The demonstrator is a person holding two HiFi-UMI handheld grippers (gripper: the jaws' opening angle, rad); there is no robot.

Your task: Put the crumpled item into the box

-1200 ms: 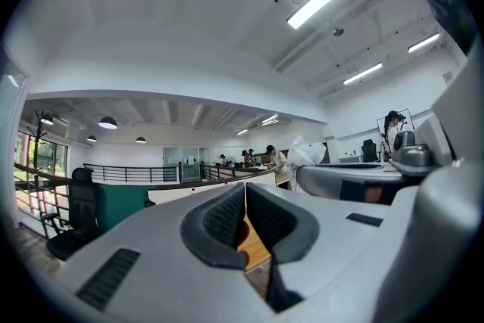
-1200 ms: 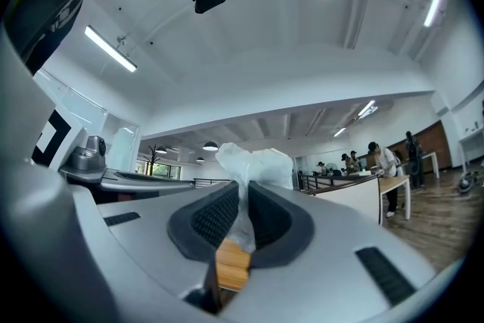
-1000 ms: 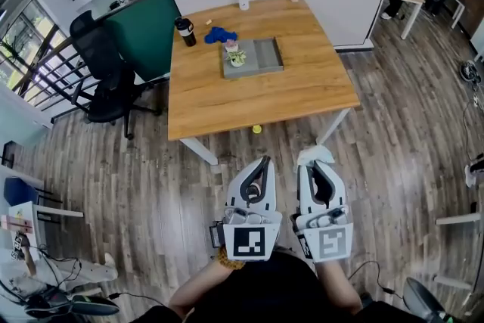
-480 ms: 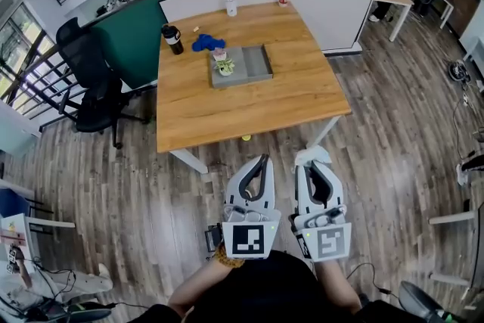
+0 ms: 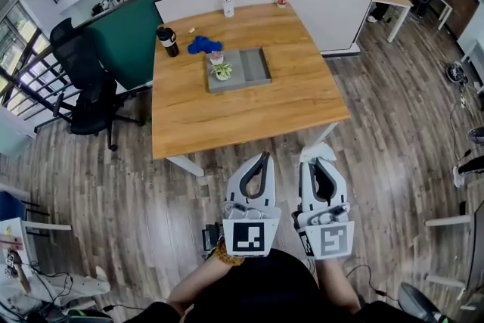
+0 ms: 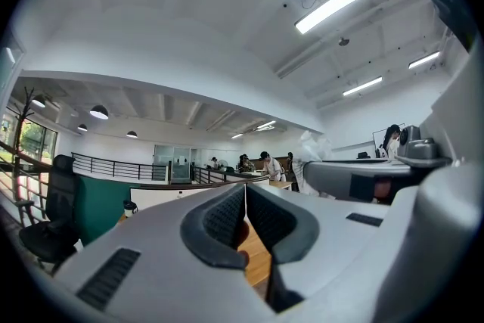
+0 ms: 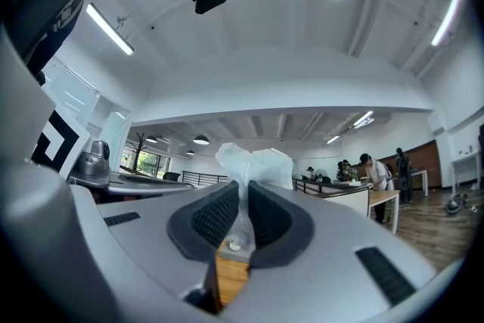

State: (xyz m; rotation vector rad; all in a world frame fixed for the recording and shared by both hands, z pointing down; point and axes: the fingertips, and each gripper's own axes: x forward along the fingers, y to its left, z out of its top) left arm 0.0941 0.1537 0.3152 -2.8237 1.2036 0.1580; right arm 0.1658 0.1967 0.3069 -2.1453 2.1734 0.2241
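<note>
The box (image 5: 255,66) sat on the wooden table (image 5: 249,106), well ahead of both grippers, with a small green-and-white thing (image 5: 221,71) already in its left end. The left gripper (image 5: 264,158) had its jaws closed together on nothing. The right gripper (image 5: 313,163) pinched the crumpled white item (image 5: 318,153) by a thin fold, most of it bulging past the tips. So slight a hold might have let it slip to the floor (image 5: 378,125) on the way, and a release from too far off would likely have landed it beside the box
</note>
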